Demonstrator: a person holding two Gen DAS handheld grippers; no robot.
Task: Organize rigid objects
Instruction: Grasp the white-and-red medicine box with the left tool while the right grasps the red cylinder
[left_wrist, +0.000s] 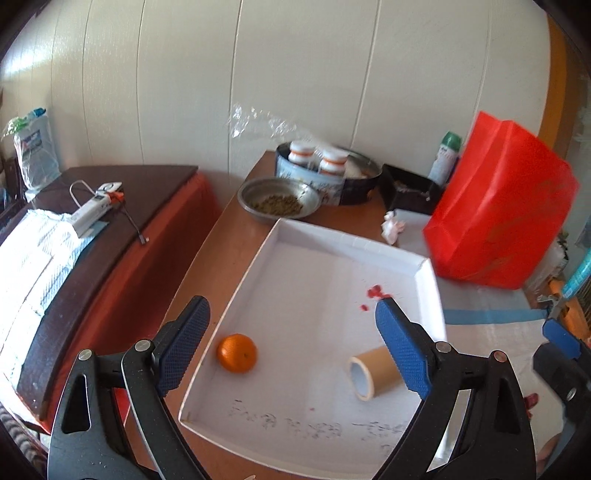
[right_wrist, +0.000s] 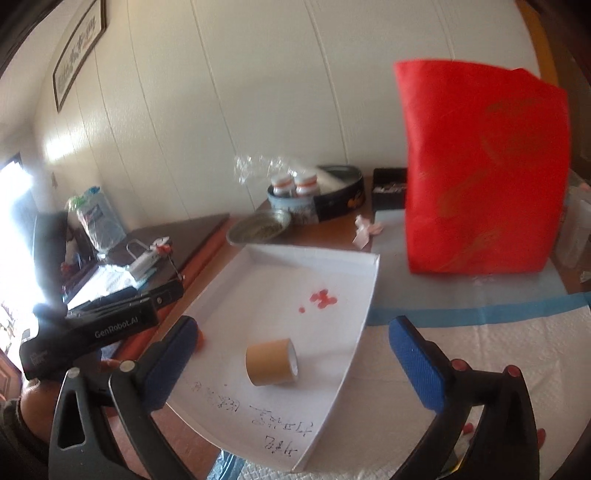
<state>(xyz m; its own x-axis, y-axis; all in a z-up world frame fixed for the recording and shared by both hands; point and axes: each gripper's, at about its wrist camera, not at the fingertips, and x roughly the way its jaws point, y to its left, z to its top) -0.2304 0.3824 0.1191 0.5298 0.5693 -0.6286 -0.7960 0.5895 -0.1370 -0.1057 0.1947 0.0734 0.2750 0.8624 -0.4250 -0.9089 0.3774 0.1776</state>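
White cardboard makes up the shallow tray (left_wrist: 354, 251) that lies flat on the table (left_wrist: 229, 251), with dark handwriting along its near floor and a few small red specks (left_wrist: 376, 291) toward its far right. Next in size, the red bag (left_wrist: 502, 206) stands upright at about two o'clock from the tray, just beyond its far right corner. At twelve o'clock sits a metal bowl (left_wrist: 279, 201) of brownish pellets.

Both tools hover above the tray's near end, holding nothing. The left gripper (left_wrist: 291, 345) has its blue pads spread wide, and the right gripper (right_wrist: 293, 365) is equally splayed.

Inside the tray, the brown tape roll (left_wrist: 373, 373) lies on its side at about five o'clock from the tray's centre. The orange (left_wrist: 236, 352) rests at seven o'clock, near the left wall, well apart from the roll.
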